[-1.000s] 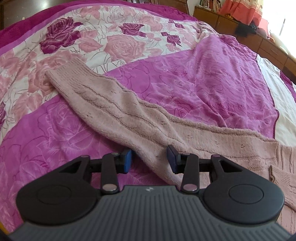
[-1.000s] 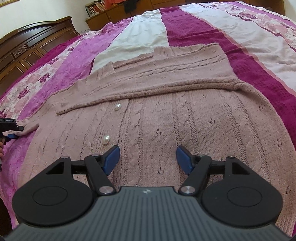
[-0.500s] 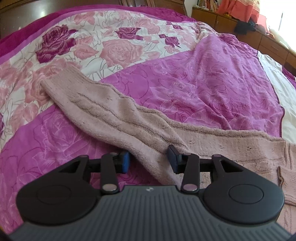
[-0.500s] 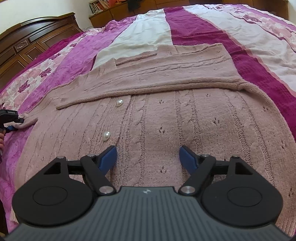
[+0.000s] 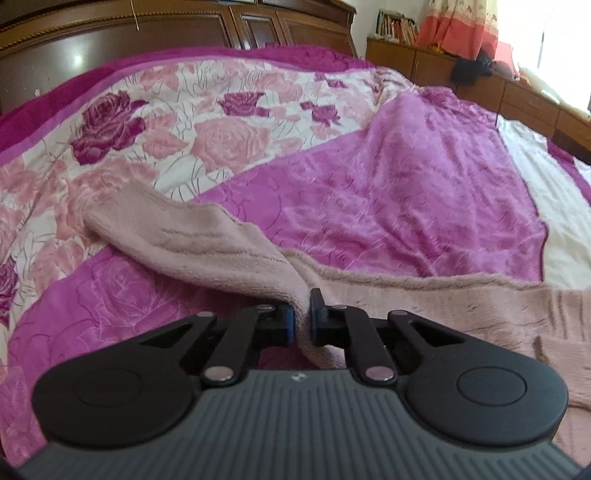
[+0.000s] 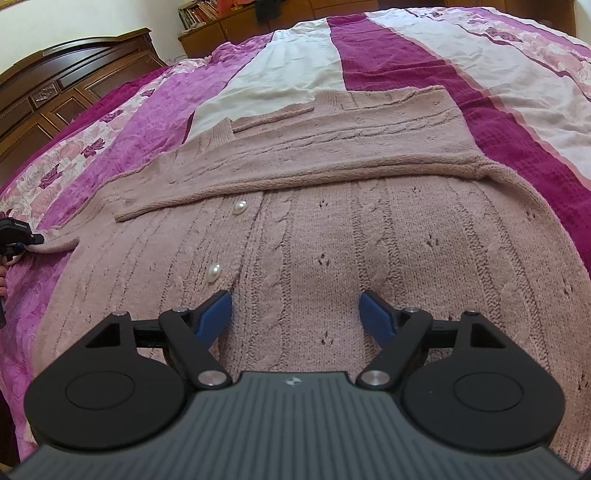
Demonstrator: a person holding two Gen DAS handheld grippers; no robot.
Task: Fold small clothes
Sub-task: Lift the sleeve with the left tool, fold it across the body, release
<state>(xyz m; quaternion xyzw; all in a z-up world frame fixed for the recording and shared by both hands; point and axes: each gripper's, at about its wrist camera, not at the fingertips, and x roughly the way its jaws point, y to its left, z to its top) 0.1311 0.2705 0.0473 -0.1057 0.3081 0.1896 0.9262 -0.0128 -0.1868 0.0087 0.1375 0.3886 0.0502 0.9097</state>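
A dusty-pink cable-knit cardigan (image 6: 332, 236) with pearl buttons (image 6: 240, 207) lies flat on the bed, one sleeve folded across its chest. Its other sleeve (image 5: 192, 236) stretches out to the left over the blanket. My left gripper (image 5: 302, 314) is shut on that sleeve's edge, which bunches up between the fingers. Seen from the right wrist, the left gripper (image 6: 16, 236) shows at the far left edge, pinching the sleeve. My right gripper (image 6: 295, 314) hovers open over the cardigan's lower front, nothing between its blue pads.
The bed is covered by a pink and magenta rose-print blanket (image 5: 406, 177) with white and maroon stripes (image 6: 388, 59). A dark wooden headboard (image 5: 110, 48) stands behind, low wooden cabinets (image 5: 480, 85) with books along the far wall, and a curtain (image 5: 454, 26).
My left gripper has shut on the sleeve and lifted it, so the sleeve now bunches and folds. The right gripper stayed open, shifting slightly over the cardigan front.
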